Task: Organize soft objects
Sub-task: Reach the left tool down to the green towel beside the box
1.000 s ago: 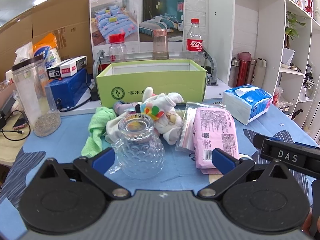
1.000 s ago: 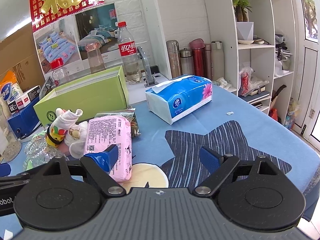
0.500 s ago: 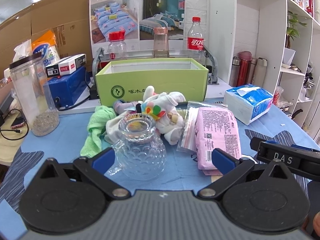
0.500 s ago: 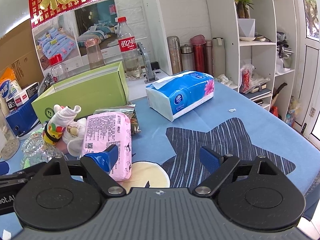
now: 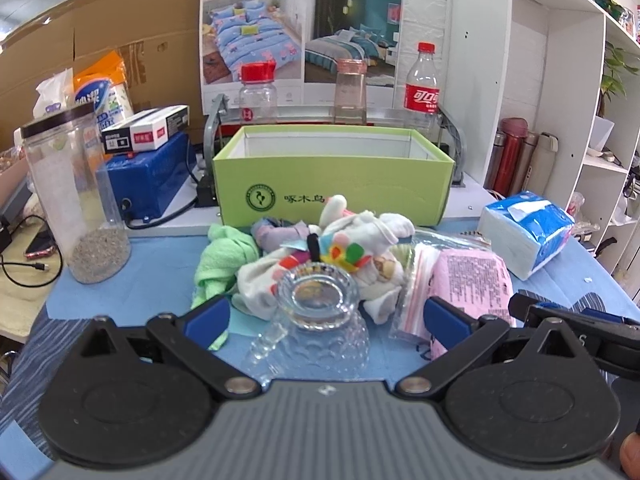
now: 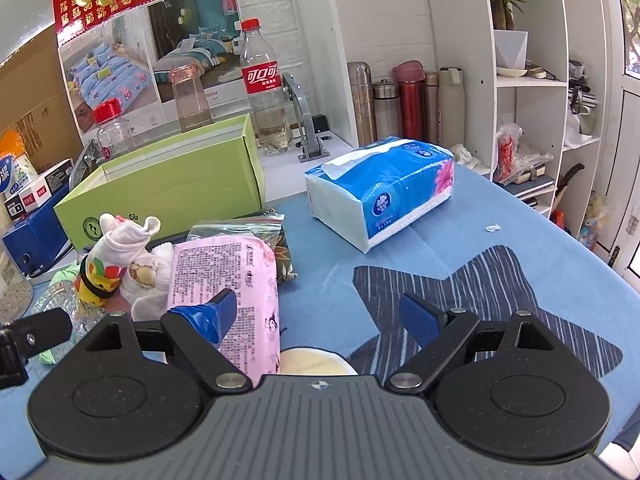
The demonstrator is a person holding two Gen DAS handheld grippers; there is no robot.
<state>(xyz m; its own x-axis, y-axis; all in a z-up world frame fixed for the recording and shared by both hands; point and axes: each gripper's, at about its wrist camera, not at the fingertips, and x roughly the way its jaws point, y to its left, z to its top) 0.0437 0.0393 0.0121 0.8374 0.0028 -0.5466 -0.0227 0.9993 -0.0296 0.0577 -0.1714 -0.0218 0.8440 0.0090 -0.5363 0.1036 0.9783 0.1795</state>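
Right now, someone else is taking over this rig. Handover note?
Left claw: open, empty, straddling the upside-down clear glass cup.
Right claw: open, empty, its left finger over the pink wet-wipe pack.
Soft things are all on the blue tablecloth: green cloth, white baby socks pile, pink pack, blue tissue pack.
Open green cardboard box sits behind them; nothing visible inside.
Done: nothing sorted.
Left: everything.

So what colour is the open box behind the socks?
Lime green box, white inside; clearest in the left wrist view.
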